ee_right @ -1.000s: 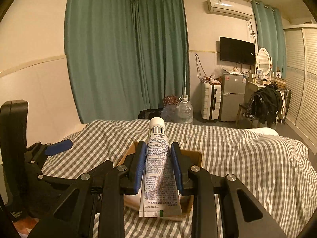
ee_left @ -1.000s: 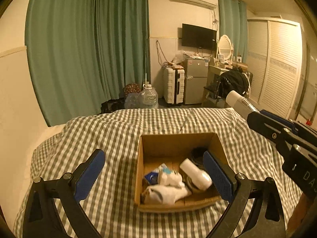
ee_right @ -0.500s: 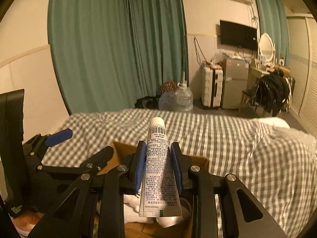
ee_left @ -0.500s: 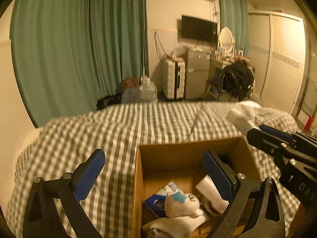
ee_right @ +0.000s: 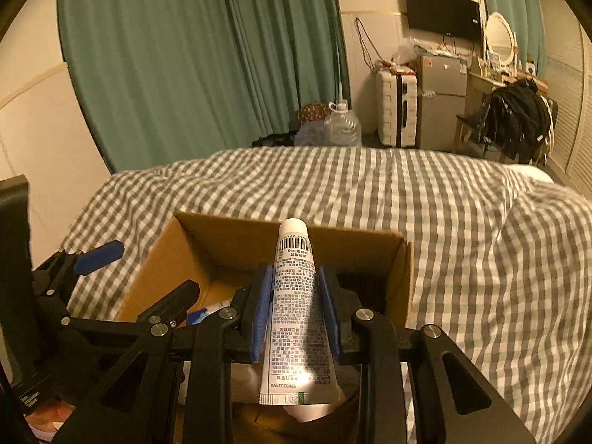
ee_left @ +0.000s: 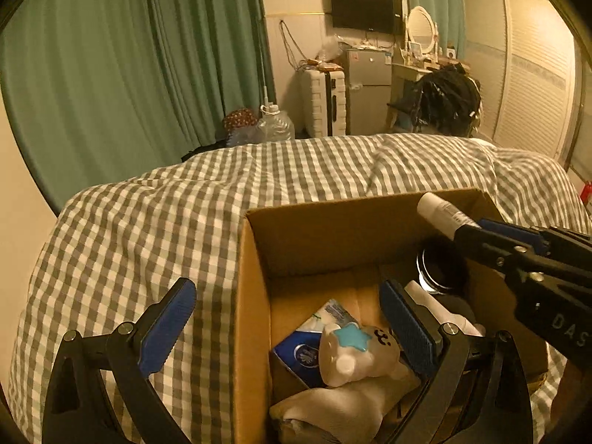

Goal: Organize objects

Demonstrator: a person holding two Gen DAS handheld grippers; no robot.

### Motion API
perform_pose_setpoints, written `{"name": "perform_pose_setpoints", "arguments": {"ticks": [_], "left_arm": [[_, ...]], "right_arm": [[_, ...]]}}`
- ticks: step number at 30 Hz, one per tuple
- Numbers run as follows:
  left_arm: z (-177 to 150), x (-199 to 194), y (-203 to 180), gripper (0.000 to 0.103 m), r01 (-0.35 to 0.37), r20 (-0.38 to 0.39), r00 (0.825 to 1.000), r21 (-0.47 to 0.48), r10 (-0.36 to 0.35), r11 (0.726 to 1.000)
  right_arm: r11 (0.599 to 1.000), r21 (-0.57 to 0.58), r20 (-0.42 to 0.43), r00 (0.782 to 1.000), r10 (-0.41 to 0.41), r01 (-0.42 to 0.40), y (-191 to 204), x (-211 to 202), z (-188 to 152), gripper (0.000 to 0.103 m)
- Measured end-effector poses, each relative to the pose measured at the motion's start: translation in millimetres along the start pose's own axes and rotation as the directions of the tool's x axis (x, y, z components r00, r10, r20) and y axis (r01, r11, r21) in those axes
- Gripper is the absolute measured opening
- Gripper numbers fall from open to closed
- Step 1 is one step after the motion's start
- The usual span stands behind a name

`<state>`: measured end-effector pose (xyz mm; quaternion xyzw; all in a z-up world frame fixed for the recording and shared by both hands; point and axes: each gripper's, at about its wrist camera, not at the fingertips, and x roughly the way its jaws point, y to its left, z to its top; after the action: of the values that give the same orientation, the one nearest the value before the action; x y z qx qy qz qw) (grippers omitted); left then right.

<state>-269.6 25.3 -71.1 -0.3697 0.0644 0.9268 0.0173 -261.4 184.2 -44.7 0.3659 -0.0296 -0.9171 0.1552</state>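
An open cardboard box (ee_left: 255,296) (ee_right: 370,248) sits on the checked bed. In it lie a white star-marked toy (ee_left: 355,355), a blue packet (ee_left: 299,351), white socks (ee_left: 340,407), a white bottle (ee_left: 440,310) and a black jar (ee_left: 440,270). My right gripper (ee_right: 294,307) is shut on a white printed tube (ee_right: 296,310), cap forward, held over the box's right side; it also shows in the left wrist view (ee_left: 440,214). My left gripper (ee_left: 292,329) is open and empty, straddling the box's left wall.
The grey-and-white checked bedspread (ee_right: 462,222) surrounds the box. Beyond the bed are green curtains (ee_left: 129,55), a water jug (ee_left: 275,125), a suitcase (ee_left: 323,103), a small fridge (ee_left: 368,88) and a chair with black clothes (ee_left: 447,100).
Both grippers have moved forward and down toward the box, which now looms larger. The tube, still gripped, has come over the box's right side. The left gripper stays open.
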Motion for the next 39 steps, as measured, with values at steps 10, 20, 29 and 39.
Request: {"name": "perform_pose_setpoints", "arguments": {"ticks": [10, 20, 29, 39], "left_arm": [[2.4, 2.4, -3.2, 0.102, 0.012, -0.004, 1.000, 0.009, -0.012, 1.000], [2.8, -8.1, -0.8, 0.102, 0.032, 0.012, 0.999, -0.038, -0.031, 0.999], [6.2, -80.8, 0.8, 0.102, 0.047, 0.103, 0.994, -0.075, -0.039, 0.996], [12.0, -204.2, 10.3, 0.102, 0.052, 0.297, 0.955, -0.086, -0.024, 0.995]], "right_arm": [[1.000, 0.005, -0.007, 1.000, 0.006, -0.006, -2.6, 4.1, -9.1, 0.029], [0.999, 0.028, 0.052, 0.998, -0.038, 0.036, -5.5, -12.3, -2.2, 0.055], [0.994, 0.031, 0.153, 0.982, -0.110, 0.107, 1.8, -86.5, 0.9, 0.072], [0.991, 0.049, 0.333, 0.933, -0.137, 0.128, 19.5, -213.2, 4.1, 0.087]]}}
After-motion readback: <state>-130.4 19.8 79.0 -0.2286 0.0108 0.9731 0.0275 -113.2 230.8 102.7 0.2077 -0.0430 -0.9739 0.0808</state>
